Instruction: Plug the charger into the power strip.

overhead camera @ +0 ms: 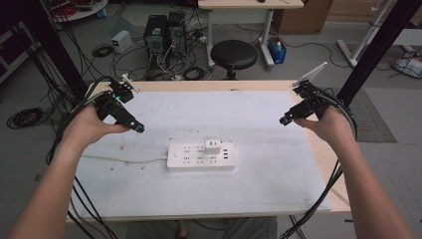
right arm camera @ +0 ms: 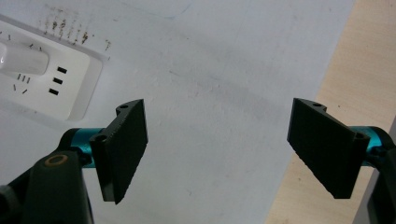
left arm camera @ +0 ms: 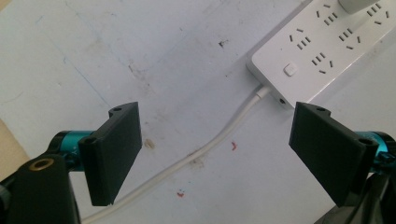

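A: Where is the power strip (overhead camera: 201,156)?
B: It lies flat mid-table on the white mat (overhead camera: 259,184), a white plug (overhead camera: 213,147) seated in it, its cord (overhead camera: 124,160) trailing left.
A: And the grippers?
B: The left gripper (overhead camera: 138,128) hovers up-left of the strip, jaws wide, the cord running under the gap. The right gripper (overhead camera: 284,121) hovers up-right, well apart, jaws wide and empty over the mat edge, the strip beyond its left jaw
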A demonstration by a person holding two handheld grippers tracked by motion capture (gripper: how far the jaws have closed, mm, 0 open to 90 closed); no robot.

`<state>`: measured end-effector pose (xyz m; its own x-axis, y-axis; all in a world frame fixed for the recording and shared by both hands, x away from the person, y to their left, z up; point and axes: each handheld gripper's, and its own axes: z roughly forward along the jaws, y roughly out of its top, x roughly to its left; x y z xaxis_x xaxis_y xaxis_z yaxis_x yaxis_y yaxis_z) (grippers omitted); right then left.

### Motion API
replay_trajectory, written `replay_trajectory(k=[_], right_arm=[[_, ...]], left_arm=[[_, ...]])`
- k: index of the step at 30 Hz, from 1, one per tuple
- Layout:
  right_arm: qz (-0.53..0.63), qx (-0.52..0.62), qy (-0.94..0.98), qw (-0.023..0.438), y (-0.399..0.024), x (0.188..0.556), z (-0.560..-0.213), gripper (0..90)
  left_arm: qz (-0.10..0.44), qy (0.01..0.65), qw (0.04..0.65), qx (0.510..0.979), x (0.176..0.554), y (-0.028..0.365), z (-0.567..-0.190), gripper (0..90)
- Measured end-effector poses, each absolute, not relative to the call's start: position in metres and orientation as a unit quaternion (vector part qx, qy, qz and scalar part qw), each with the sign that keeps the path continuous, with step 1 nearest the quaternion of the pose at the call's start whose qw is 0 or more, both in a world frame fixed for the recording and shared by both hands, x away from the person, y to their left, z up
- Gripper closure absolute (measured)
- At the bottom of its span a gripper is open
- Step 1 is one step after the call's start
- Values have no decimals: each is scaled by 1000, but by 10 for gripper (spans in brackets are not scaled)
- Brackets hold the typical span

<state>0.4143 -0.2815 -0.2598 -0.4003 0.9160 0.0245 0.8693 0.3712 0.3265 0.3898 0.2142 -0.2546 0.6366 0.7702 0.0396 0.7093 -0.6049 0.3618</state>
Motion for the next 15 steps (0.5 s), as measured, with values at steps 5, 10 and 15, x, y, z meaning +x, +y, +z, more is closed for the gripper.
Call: replay_trajectory(k=[5,10,15], right_arm=[[145,539,826,82,-281,414,-260,198],[144,539,826,82,-281,412,-260,198],[150,533,829,83,-282,411,-261,198]], left_arm=[[95,412,159,892,389,213,-255,170],[97,413,161,891,388,212,-254,170],[98,410,172,890,387,213,-256,170]])
